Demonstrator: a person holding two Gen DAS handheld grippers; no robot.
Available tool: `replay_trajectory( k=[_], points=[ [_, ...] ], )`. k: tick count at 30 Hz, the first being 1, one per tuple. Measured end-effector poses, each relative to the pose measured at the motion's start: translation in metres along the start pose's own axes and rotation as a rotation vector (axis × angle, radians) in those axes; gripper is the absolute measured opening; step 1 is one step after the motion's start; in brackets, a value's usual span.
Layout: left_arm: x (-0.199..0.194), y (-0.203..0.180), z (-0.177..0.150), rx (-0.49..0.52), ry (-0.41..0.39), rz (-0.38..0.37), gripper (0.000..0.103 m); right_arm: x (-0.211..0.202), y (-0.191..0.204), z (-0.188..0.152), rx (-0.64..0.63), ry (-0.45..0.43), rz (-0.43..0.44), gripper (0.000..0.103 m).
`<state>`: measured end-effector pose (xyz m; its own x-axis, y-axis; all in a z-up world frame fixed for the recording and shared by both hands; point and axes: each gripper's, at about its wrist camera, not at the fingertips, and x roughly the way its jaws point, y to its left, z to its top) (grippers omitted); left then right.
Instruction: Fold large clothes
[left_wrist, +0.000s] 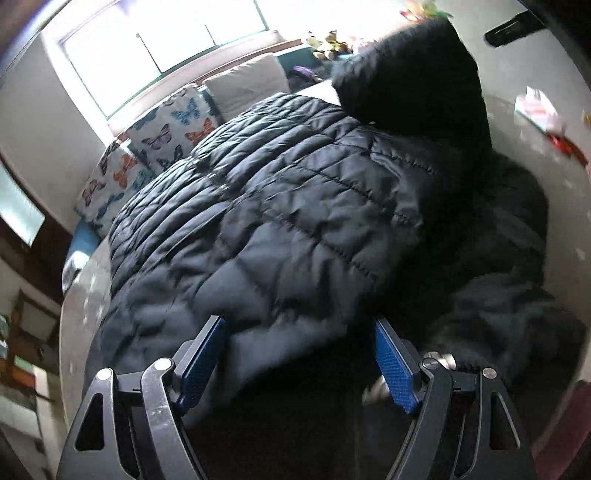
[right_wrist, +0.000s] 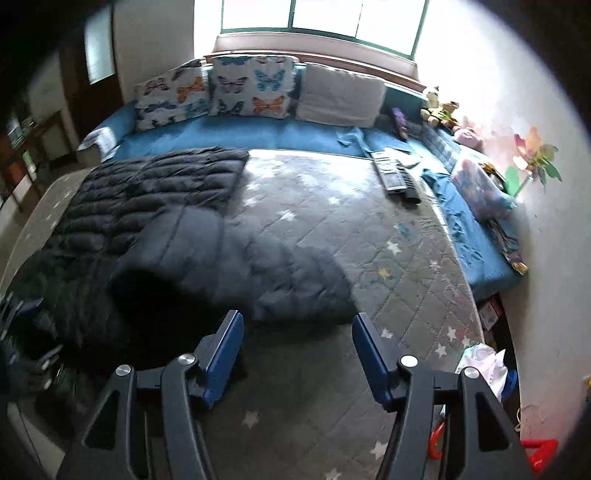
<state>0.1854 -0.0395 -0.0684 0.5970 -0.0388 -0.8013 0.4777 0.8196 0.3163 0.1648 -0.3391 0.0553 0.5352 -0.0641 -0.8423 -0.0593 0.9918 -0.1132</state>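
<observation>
A: From the left wrist, what shows?

B: The left gripper (left_wrist: 299, 354) is spread wide, its blue pads (left_wrist: 202, 363) on either side of the near hem of the dark quilted jacket (left_wrist: 280, 206). Nothing is pinched yet, though fabric bulges up between the fingers. The jacket lies across the mattress (left_wrist: 79, 314), and a dark sleeve or hood (left_wrist: 417, 74) stands lifted at the far right, blurred.

A: And from the right wrist?

B: The right gripper (right_wrist: 297, 350) is also spread and empty, hovering over bare mattress (right_wrist: 369, 221) just short of the jacket (right_wrist: 155, 206). One puffy part (right_wrist: 258, 269) is already doubled over toward that gripper. Butterfly pillows (right_wrist: 251, 86) sit well apart, at the headboard.

A: Which step, then?

B: Early folding, I'd judge; edges are being lined up. The next move calls for each gripper to close on a hem edge, then carry it across evenly. The slick, puffy fabric may slip.
</observation>
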Motion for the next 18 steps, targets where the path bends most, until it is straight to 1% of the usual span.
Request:
replay_trajectory(
  k=[1, 2, 3, 4, 5, 6, 8, 10, 11, 12, 13, 14, 15, 18],
  points=[
    [0.006, -0.002, 0.005, 0.015, -0.004, 0.013, 0.080, -0.003, 0.005, -0.005, -0.025, -0.002, 0.015, 0.067],
    [0.012, -0.001, 0.011, 0.011, -0.007, 0.033, 0.065, -0.005, 0.015, -0.012, -0.064, -0.003, 0.033, 0.067],
    [0.017, 0.005, 0.017, 0.003, 0.004, 0.042, 0.045, -0.007, 0.023, -0.017, -0.090, -0.003, 0.044, 0.067],
    [0.022, 0.012, 0.023, -0.020, 0.016, 0.034, 0.037, -0.008, 0.034, -0.024, -0.128, -0.001, 0.065, 0.067],
    [0.024, 0.024, 0.029, -0.059, 0.020, 0.027, 0.026, -0.009, 0.044, -0.031, -0.161, -0.002, 0.084, 0.067],
    [0.024, 0.039, 0.037, -0.110, 0.016, 0.027, 0.020, -0.011, 0.053, -0.037, -0.187, 0.000, 0.103, 0.067],
    [0.016, 0.069, 0.048, -0.188, -0.010, 0.046, 0.017, -0.010, 0.075, -0.050, -0.248, 0.010, 0.169, 0.067],
    [-0.001, 0.106, 0.058, -0.273, -0.056, 0.105, 0.015, -0.010, 0.097, -0.059, -0.309, 0.028, 0.228, 0.067],
    [-0.013, 0.130, 0.062, -0.327, -0.090, 0.146, 0.015, -0.011, 0.110, -0.065, -0.348, 0.024, 0.262, 0.067],
    [-0.020, 0.144, 0.064, -0.354, -0.104, 0.169, 0.015, -0.011, 0.124, -0.070, -0.394, 0.027, 0.280, 0.067],
    [-0.029, 0.167, 0.065, -0.396, -0.119, 0.208, 0.014, -0.011, 0.139, -0.076, -0.443, 0.026, 0.304, 0.067],
    [-0.036, 0.183, 0.065, -0.424, -0.128, 0.241, 0.014, -0.011, 0.150, -0.079, -0.473, 0.026, 0.330, 0.067],
    [-0.043, 0.207, 0.063, -0.464, -0.130, 0.295, 0.014, -0.009, 0.163, -0.083, -0.511, 0.034, 0.360, 0.067],
    [-0.052, 0.265, 0.047, -0.563, -0.101, 0.423, 0.015, 0.001, 0.198, -0.094, -0.609, 0.048, 0.388, 0.067]
  ],
)
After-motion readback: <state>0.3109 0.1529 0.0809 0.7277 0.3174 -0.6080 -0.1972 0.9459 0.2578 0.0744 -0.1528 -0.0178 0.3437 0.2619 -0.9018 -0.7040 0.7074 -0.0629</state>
